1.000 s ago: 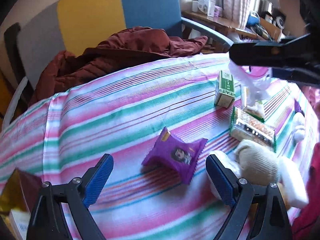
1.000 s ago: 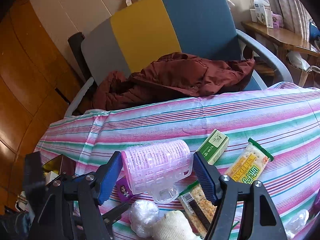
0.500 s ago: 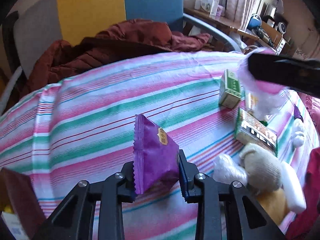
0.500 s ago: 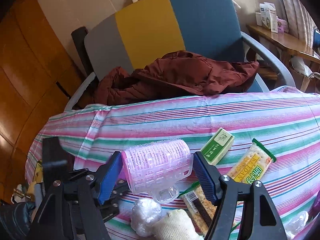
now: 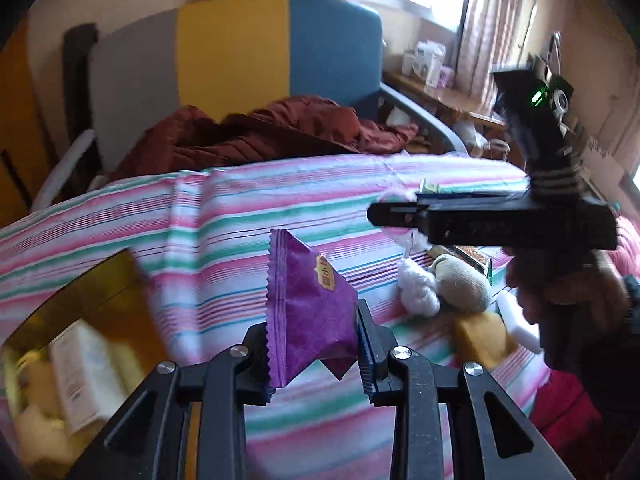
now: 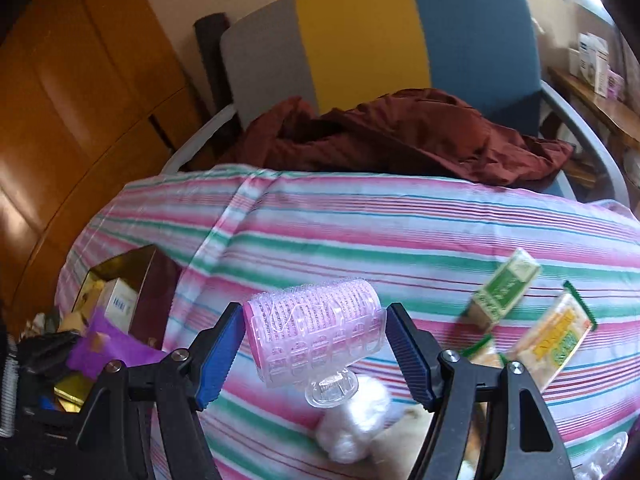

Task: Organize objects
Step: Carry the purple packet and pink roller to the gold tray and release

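Observation:
My left gripper [image 5: 314, 342] is shut on a purple snack packet [image 5: 308, 304] and holds it above the striped cloth [image 5: 240, 216], near a gold box [image 5: 92, 308] at the left. The packet also shows in the right wrist view [image 6: 108, 348] beside that box [image 6: 120, 280]. My right gripper [image 6: 314, 346] is shut on a pink hair roller [image 6: 316, 332] and holds it over the cloth [image 6: 360, 232]. In the left wrist view the right gripper [image 5: 492, 224] hangs at the right, and the roller is mostly hidden behind it.
The gold box holds a white carton [image 6: 118, 302] and other items. On the cloth lie a green box [image 6: 504, 288], cracker packs [image 6: 554, 340], a white plastic ball [image 6: 352, 424] and a beige sock [image 5: 460, 280]. A chair with a maroon jacket [image 6: 400, 136] stands behind.
My left gripper closed on the purple packet, lifted it off the cloth and carried it left toward the gold box. My right gripper with the roller also swung left.

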`<state>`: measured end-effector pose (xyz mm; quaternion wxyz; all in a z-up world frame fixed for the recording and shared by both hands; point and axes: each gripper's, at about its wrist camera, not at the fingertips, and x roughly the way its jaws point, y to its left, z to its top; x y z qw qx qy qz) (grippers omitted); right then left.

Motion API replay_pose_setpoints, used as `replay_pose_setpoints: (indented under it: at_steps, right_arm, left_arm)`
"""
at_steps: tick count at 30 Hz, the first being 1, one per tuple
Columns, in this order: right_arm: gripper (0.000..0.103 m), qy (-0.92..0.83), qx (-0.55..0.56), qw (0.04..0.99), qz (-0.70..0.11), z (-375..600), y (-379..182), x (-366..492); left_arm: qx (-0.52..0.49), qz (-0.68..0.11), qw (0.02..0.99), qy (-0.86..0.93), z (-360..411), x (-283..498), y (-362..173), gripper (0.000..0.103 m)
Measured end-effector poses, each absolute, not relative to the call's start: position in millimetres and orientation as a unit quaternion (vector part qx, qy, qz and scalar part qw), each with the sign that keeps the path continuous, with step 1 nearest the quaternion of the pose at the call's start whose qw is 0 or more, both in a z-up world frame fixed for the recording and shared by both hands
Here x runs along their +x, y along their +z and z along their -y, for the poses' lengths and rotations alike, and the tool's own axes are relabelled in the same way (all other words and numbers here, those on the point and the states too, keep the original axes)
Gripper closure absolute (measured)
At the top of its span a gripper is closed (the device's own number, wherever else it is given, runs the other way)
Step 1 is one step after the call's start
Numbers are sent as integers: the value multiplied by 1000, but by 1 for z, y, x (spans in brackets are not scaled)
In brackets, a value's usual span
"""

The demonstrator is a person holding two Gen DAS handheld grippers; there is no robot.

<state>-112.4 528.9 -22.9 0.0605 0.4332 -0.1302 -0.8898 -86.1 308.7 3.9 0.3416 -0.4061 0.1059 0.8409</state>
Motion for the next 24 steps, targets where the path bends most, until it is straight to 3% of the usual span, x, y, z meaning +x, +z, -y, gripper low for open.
replay_pose_setpoints:
  at_steps: [16,24]
  right_arm:
    - [30,-887,427,153,87,-379,8,-83]
    - [30,-871,443,192,86,-315,0,-74]
  left_arm:
    - [-420,-25,213,882,-120,-64,2,71]
    - [-434,-2,182,883,-70,-53,-18,70]
